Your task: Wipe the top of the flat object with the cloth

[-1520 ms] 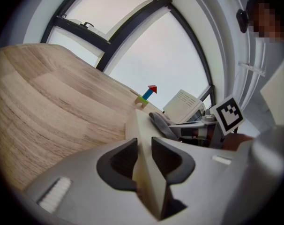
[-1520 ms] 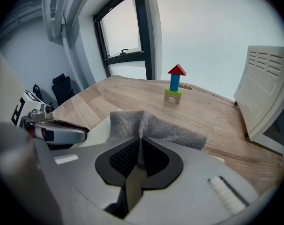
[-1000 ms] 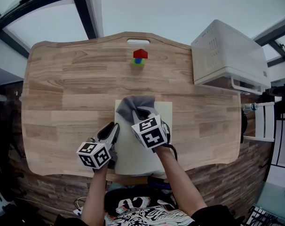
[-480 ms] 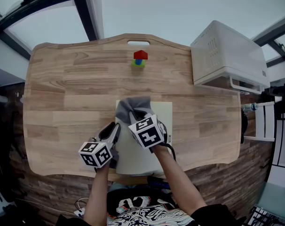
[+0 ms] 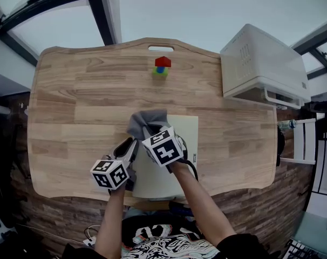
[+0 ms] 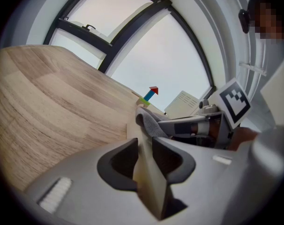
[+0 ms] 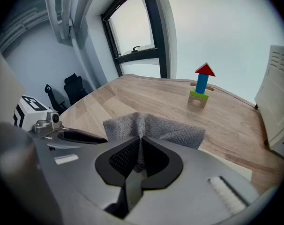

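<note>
While the left hand-held gripper clamps the board and the right hand-held gripper the cloth, stacked blocks stand apart.

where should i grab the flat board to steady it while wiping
Its thin left edge, coming in low from the left. The flat board lies flat on the table, so only an edge fits between jaws; the left gripper is clamped there, nearer the person than the cloth in the right gripper.
</note>
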Motion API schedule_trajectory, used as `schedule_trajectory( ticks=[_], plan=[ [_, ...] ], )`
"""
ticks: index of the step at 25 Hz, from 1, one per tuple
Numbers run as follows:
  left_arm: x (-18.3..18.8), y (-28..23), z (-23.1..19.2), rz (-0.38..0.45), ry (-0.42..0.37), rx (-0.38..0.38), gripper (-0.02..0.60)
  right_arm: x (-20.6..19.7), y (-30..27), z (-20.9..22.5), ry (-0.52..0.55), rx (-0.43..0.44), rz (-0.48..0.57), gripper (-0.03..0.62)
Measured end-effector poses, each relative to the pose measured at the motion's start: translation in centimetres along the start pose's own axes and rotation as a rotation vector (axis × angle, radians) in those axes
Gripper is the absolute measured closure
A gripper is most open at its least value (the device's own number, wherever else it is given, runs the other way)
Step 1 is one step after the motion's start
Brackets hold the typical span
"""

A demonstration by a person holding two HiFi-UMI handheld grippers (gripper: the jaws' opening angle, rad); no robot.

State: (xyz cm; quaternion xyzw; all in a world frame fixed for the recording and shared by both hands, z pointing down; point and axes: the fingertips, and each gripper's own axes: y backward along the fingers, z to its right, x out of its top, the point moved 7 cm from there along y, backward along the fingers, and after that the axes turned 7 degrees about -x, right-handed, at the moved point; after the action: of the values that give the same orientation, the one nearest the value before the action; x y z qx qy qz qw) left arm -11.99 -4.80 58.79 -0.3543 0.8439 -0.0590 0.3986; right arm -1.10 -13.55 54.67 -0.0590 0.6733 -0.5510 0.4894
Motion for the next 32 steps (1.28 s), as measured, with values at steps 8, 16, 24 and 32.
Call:
schedule_trajectory(
  ticks=[8, 16, 24, 32],
  plan=[
    [0.0, 0.1, 0.0, 0.011, 0.001, 0.022, 0.431, -0.6, 0.4, -0.3, 0.008, 0.009, 0.007, 0.585],
    [0.1, 0.1, -0.3, 0.005, 0.020, 0.011, 0.428, -1.6, 0.9, -1.0, 0.000, 0.008, 0.021, 0.585],
    [-1.2, 1.2, 0.0, -0.028, 0.111, -0.040, 0.428, -2.4, 0.3, -1.2, -0.019, 0.006, 0.036, 0.585],
    [-2.8, 3.2, 0.2, -0.056, 0.159, -0.037, 0.428, -1.8, 0.9, -1.1, -0.009, -0.014, 0.027, 0.585]
  ],
)
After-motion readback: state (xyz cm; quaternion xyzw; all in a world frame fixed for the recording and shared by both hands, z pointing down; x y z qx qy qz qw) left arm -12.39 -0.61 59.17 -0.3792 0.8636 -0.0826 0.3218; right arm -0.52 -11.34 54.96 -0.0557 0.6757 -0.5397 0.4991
